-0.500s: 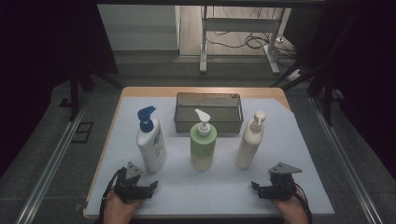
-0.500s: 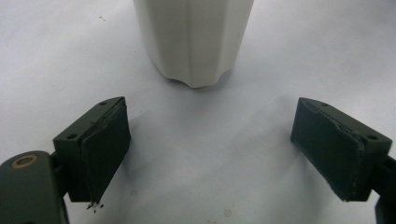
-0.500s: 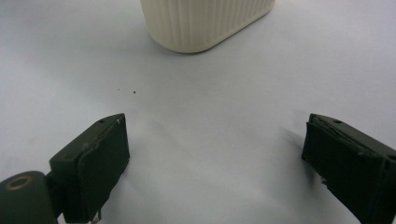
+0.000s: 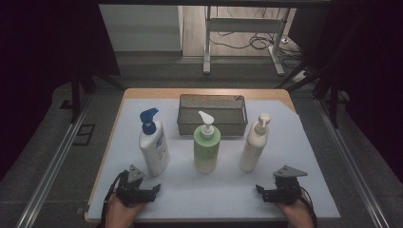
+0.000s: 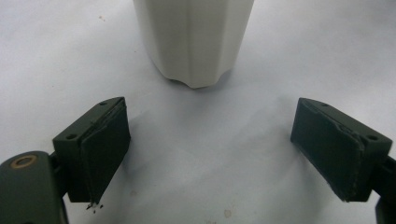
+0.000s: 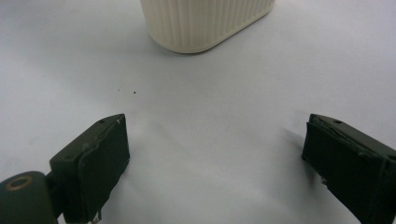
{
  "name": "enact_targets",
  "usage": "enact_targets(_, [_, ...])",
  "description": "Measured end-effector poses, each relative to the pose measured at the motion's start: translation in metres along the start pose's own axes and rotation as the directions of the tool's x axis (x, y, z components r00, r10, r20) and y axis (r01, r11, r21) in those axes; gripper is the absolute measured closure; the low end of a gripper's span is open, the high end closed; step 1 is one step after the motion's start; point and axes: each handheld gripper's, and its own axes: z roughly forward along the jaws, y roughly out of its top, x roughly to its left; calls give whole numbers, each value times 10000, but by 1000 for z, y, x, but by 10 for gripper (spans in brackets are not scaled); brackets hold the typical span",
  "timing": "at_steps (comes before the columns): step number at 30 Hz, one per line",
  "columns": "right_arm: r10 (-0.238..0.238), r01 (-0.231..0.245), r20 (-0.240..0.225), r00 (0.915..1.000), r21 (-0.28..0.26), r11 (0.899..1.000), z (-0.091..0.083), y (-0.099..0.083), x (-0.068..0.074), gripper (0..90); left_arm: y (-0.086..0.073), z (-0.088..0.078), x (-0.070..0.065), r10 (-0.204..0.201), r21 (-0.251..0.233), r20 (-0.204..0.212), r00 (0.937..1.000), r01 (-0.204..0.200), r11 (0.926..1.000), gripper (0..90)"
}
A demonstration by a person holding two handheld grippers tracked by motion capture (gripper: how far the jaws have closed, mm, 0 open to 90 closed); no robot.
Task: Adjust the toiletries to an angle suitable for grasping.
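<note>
Three pump bottles stand in a row on a white sheet [image 4: 223, 190]. A white bottle with a blue pump [image 4: 153, 145] is at the left, a green one [image 4: 207, 149] in the middle, a cream one [image 4: 253, 147] at the right. My left gripper [image 4: 139, 187] rests near the front edge, just short of the white bottle. Its jaws stand wide open around bare sheet [image 5: 212, 116], with the white bottle's base [image 5: 196, 42] ahead of them. My right gripper [image 4: 281, 187] lies in front of the cream bottle. It is open too [image 6: 219, 126], and the ribbed cream base [image 6: 205, 23] lies beyond it.
A dark wire-mesh basket [image 4: 212, 100] sits behind the bottles near the table's far edge. The wooden table's edge [image 4: 114, 142] shows around the white sheet. Metal rails run along the floor on both sides, and a table frame with cables stands farther back.
</note>
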Motion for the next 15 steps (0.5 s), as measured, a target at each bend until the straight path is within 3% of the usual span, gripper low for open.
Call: enact_targets(15, [13, -13, -33, 10000, 95, 10000, 0, 2, 0, 72, 0, 0, 0, -1, -4, -1, 10000, 1, 10000, 117])
